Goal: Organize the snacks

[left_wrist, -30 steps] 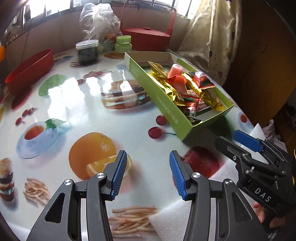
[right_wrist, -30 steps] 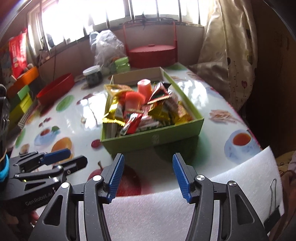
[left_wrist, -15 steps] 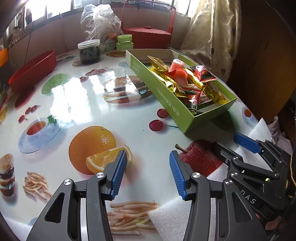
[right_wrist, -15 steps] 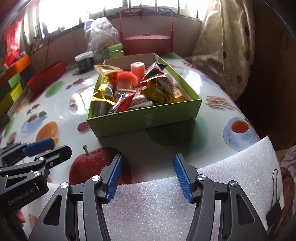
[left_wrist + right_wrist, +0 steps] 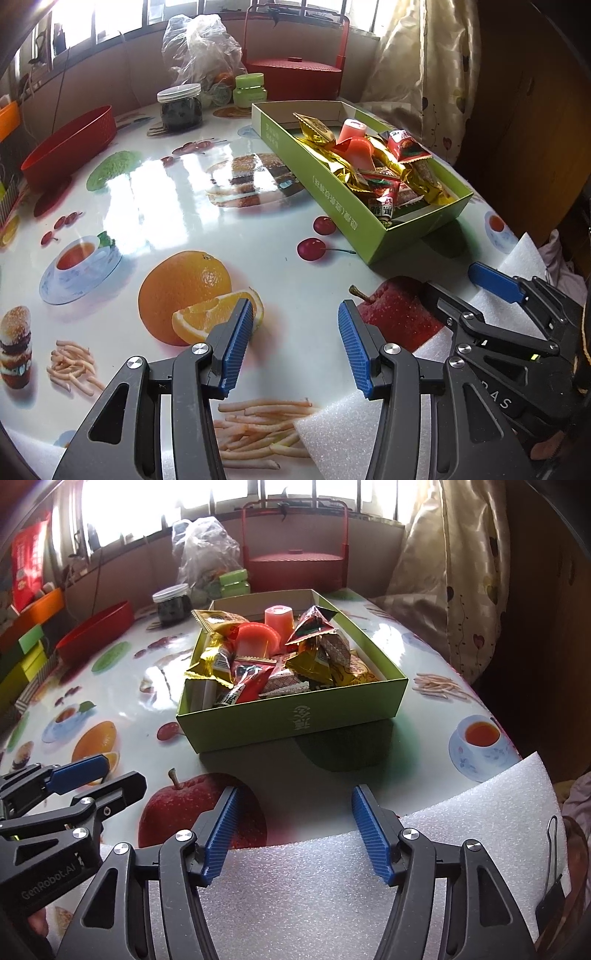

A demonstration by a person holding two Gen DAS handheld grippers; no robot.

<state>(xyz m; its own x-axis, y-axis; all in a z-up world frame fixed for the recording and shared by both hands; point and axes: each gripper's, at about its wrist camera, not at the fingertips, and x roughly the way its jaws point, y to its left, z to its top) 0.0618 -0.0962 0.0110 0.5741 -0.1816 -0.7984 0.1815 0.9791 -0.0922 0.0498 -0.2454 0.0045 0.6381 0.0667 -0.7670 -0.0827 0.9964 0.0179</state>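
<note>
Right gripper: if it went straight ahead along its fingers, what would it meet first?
Probably the near wall of the green cardboard snack box; the open right gripper points at it over bare tablecloth. Height above the table is unclear.

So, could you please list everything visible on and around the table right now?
snack box: one, green, table centre-right, open
wrapped snacks: a pile, gold and red, in the box
jelly cups: two, pink-red, among the snacks
jar: one, dark, white lid, far side
red bowl: one, far left
red basket: one, with handle, at the back
plastic bag: one, clear, behind the jar
green tub: one, near the bag
foam sheet: white, near edge
left gripper: jaws open, empty
right gripper: jaws open, empty
</note>
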